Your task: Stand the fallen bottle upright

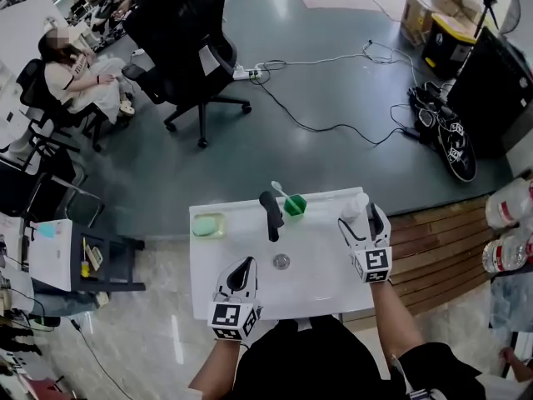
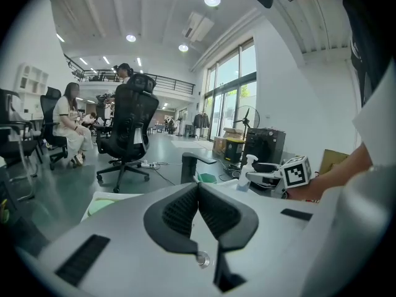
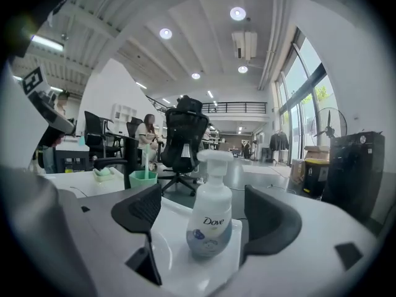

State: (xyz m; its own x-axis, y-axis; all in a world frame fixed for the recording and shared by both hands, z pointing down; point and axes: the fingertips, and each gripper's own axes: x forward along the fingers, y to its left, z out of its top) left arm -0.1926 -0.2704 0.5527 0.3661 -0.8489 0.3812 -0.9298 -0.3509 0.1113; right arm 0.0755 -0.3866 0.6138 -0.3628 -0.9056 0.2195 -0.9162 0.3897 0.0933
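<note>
So the white Dove pump bottle (image 3: 210, 218) is already standing upright at the far right corner of the white basin tabletop (image 1: 218, 267). Right hand-held gripper (image 1: 364, 223) is spread wide either side of it, pads not touching. Left hand-held gripper (image 2: 198, 192) is pressed together, empty. Looks basically done, only backing away left
</note>
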